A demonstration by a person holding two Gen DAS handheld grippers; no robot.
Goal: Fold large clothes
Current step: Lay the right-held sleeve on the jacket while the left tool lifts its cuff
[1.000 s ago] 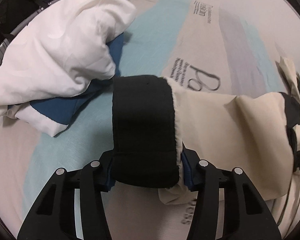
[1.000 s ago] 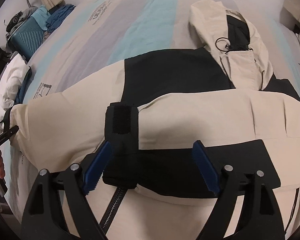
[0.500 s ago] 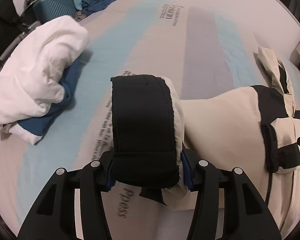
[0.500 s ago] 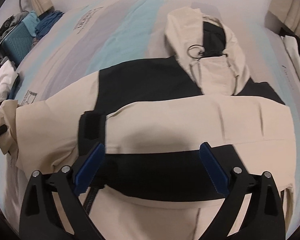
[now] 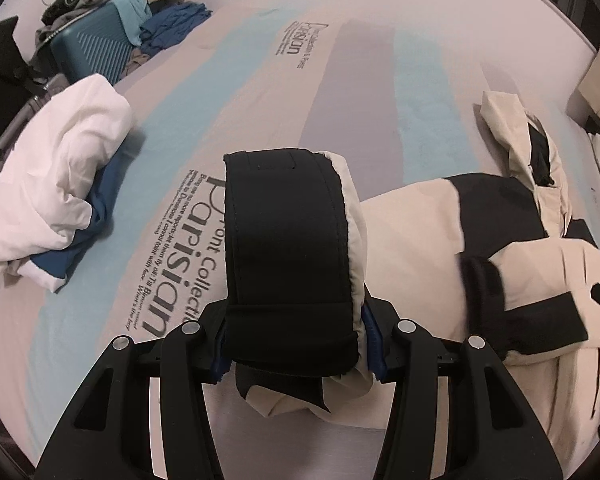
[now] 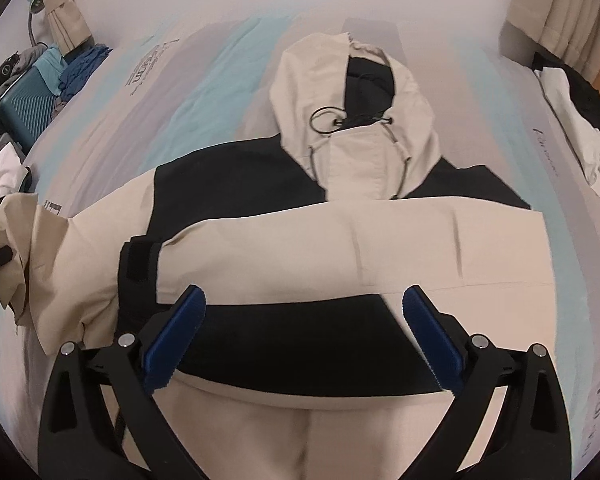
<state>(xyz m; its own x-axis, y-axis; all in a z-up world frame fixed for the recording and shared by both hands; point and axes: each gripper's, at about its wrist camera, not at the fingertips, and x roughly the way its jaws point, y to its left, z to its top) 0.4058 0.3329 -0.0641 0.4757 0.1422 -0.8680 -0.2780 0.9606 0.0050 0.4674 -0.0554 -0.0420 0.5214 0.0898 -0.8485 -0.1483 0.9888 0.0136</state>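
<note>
A bed (image 6: 204, 92) with a striped, lettered sheet in pale blue, grey and beige fills both views, a plain wall behind it. Spread across the middle of the bed lies the jacket (image 6: 236, 196), beige with black panels, its hood (image 6: 376, 120) pointing to the far edge. One sleeve is folded across the chest; the other stretches toward the left edge of the bed. Near that left edge sits a crumpled white garment (image 5: 60, 160) over blue cloth, and beyond the far left corner a teal suitcase (image 5: 88, 56) piled with clothes. The left gripper (image 5: 296, 344) is clenched on the black cuff (image 5: 284, 248) of the stretched sleeve. The right gripper (image 6: 300, 332) hangs over the folded sleeve, jaws opening wide, nothing pressed between them.
</note>
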